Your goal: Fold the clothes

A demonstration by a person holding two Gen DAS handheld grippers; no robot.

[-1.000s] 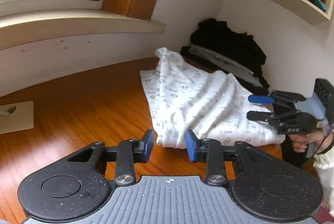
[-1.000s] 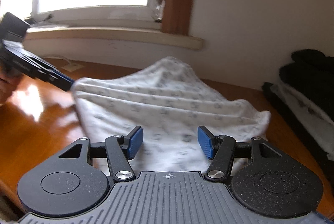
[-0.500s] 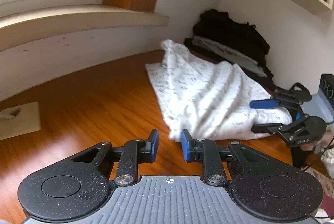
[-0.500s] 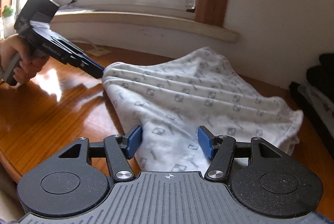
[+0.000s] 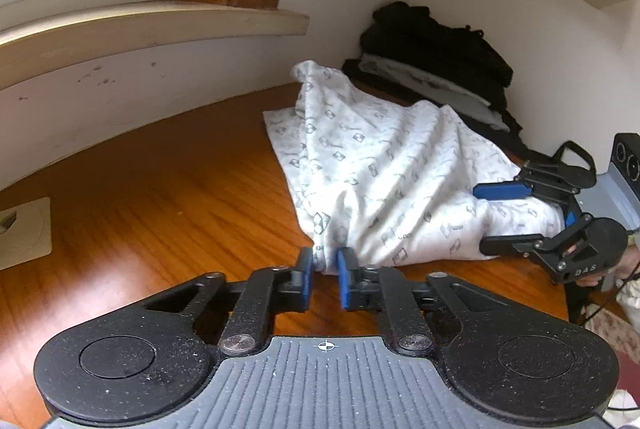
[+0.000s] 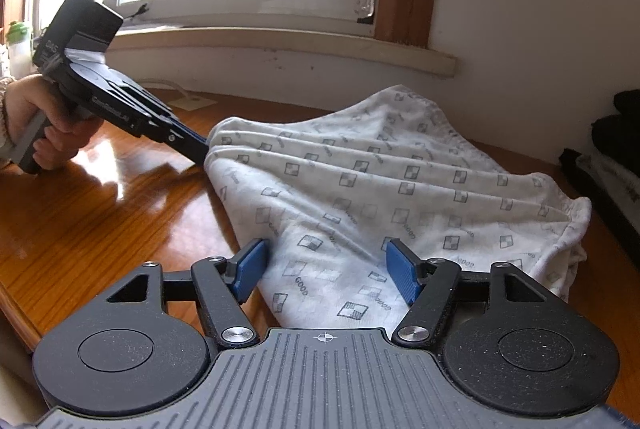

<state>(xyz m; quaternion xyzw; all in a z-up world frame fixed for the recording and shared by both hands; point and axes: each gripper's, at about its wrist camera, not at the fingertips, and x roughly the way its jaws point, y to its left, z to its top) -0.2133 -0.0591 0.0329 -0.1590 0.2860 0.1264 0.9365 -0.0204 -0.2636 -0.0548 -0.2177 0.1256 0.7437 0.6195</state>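
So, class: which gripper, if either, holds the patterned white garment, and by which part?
The left gripper has just closed on the white garment at its near corner. The right gripper stands open over the garment's near edge, gripping nothing.

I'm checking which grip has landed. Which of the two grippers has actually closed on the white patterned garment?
The left gripper: its jaws have just closed, pinching the white patterned garment's corner. The right gripper stands open over the cloth.

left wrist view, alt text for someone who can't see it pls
The left claw pinches the near corner of a white patterned garment on a wooden table. The right claw stands open around its other end; dark folded clothes sit behind.
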